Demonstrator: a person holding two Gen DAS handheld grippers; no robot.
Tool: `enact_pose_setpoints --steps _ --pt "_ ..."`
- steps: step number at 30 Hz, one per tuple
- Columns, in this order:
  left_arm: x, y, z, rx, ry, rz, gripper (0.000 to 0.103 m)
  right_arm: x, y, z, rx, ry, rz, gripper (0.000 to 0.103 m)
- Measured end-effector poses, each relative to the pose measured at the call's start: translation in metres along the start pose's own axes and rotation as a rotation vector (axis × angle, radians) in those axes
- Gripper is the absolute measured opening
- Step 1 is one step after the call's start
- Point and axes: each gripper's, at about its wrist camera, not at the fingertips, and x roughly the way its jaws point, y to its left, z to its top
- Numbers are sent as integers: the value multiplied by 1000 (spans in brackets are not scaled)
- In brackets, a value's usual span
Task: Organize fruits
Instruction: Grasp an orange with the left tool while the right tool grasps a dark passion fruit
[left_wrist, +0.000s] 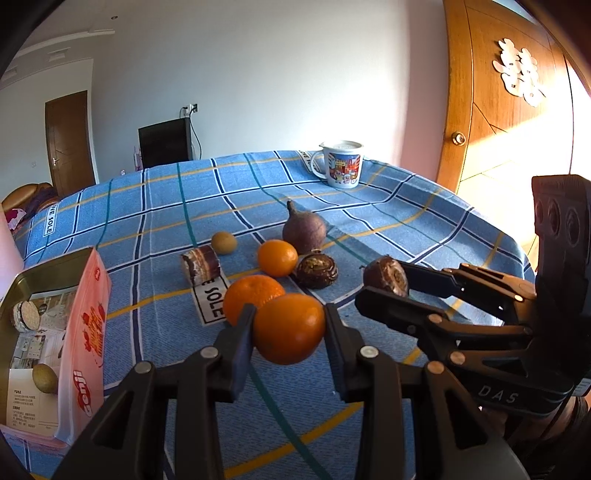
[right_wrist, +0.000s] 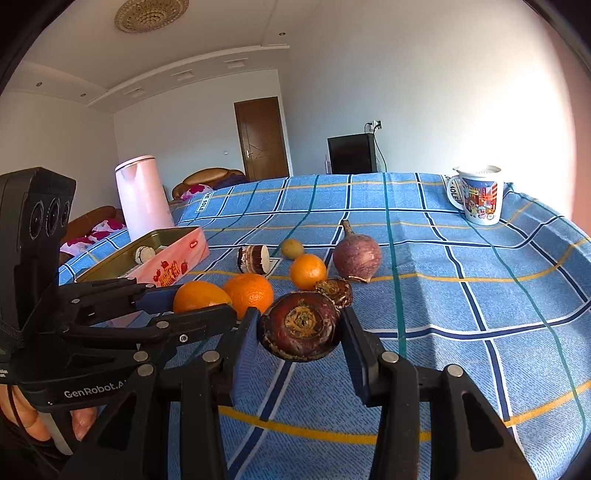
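My left gripper (left_wrist: 290, 326) is shut on an orange (left_wrist: 289, 328), held just above the blue checked cloth (left_wrist: 155, 229). My right gripper (right_wrist: 300, 326) is shut on a dark brown water chestnut (right_wrist: 301, 325); it also shows in the left wrist view (left_wrist: 386, 275). On the cloth lie two more oranges (left_wrist: 253, 297) (left_wrist: 277, 257), a second water chestnut (left_wrist: 317, 270), a purple round fruit with a stem (left_wrist: 303, 230), a small green-yellow fruit (left_wrist: 224, 242) and a brown banded piece (left_wrist: 201, 264).
An open pink tin box (left_wrist: 86, 332) stands at the left with a green-yellow fruit (left_wrist: 44, 378) and a banded piece (left_wrist: 25, 316) inside. A lidded printed mug (left_wrist: 341, 164) stands at the far edge. A pink kettle (right_wrist: 142, 195) stands behind the box.
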Motion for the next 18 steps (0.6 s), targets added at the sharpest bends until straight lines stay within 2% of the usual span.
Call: enact_pose_setpoints --steps 18 --pt "-28 25 2 -42 -95 76 38 0 30 21 -75 -46 18 46"
